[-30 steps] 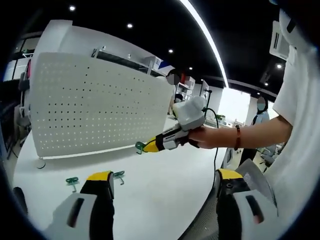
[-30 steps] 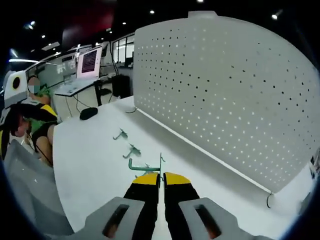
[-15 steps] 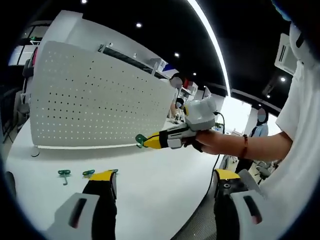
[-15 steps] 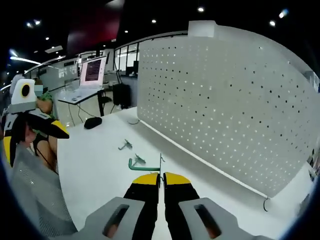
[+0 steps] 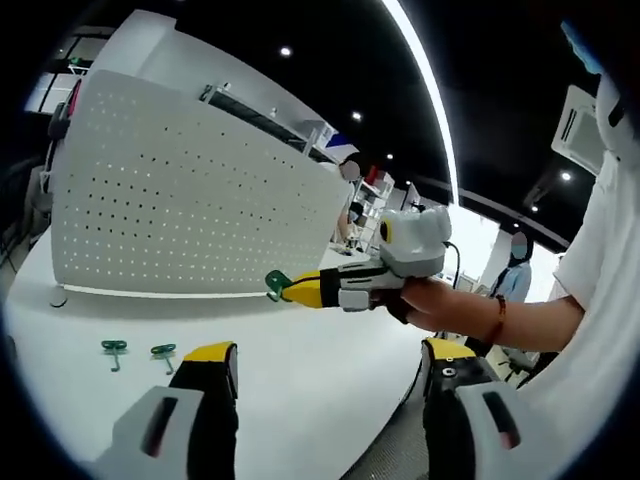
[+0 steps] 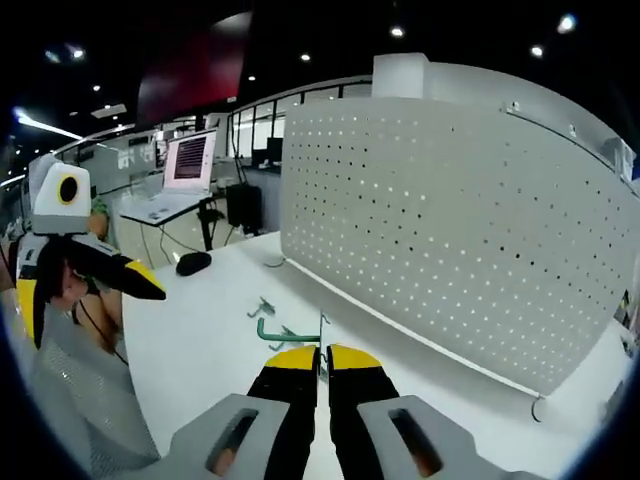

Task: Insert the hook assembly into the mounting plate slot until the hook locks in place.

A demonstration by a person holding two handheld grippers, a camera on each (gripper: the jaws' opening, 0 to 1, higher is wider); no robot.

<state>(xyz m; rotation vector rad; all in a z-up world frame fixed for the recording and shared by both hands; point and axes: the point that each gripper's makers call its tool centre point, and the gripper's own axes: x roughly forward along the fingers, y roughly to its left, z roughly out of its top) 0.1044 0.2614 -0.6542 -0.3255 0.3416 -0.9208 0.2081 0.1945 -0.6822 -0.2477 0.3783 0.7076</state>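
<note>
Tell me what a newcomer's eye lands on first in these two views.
The big white perforated mounting plate stands upright on the white table and spans much of both views. In front of it, the right gripper has its jaws shut on a green hook, held in the air short of the plate. Two more green hooks lie on the table near the open left gripper.

One white perforated mounting plate [image 5: 190, 210], upright on the table [image 5: 320, 380] beyond both pairs of tongs. Three green hooks in all: one pinched at the tips of the right tongs [image 6: 321, 357], two loose hooks [image 5: 113, 350] [image 5: 162, 353] flat on the table just left of the left tongs [image 5: 320, 362]. Two pairs of tongs. One monitor [image 6: 190, 157] far left of the right tongs.
</note>
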